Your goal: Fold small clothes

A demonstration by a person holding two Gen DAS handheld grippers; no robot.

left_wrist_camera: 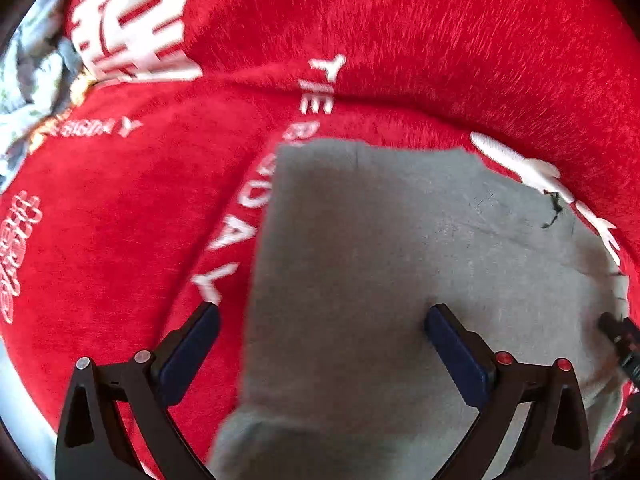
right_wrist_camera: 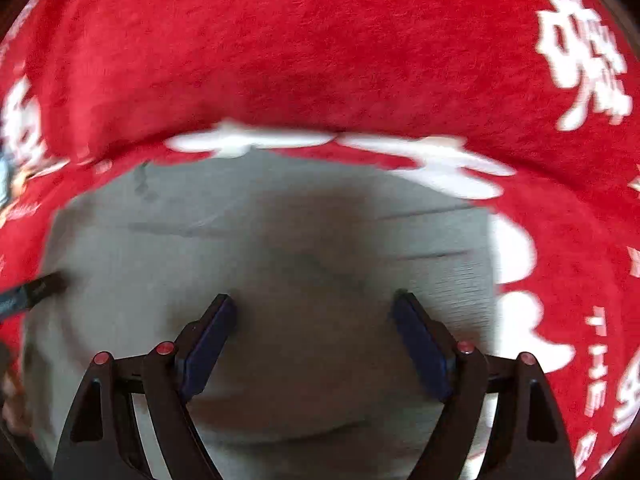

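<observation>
A small grey garment [left_wrist_camera: 380, 260] lies flat on a red plush blanket [left_wrist_camera: 120, 220] with white lettering. My left gripper [left_wrist_camera: 320, 316] hangs open above the garment's left edge, its left finger over the red blanket and its right finger over the grey cloth. In the right wrist view the same grey garment [right_wrist_camera: 280, 260] fills the middle, and my right gripper [right_wrist_camera: 314, 304] stands wide open above it with nothing between its fingers. A finger of the other gripper [right_wrist_camera: 36, 290] pokes in over the garment's left side. Both views are blurred by motion.
The red blanket [right_wrist_camera: 320, 60] rises in a fold behind the garment. A crumpled grey and white patterned cloth [left_wrist_camera: 36, 72] lies at the far left edge of the left wrist view. The right gripper's tip [left_wrist_camera: 620, 340] shows at the right edge there.
</observation>
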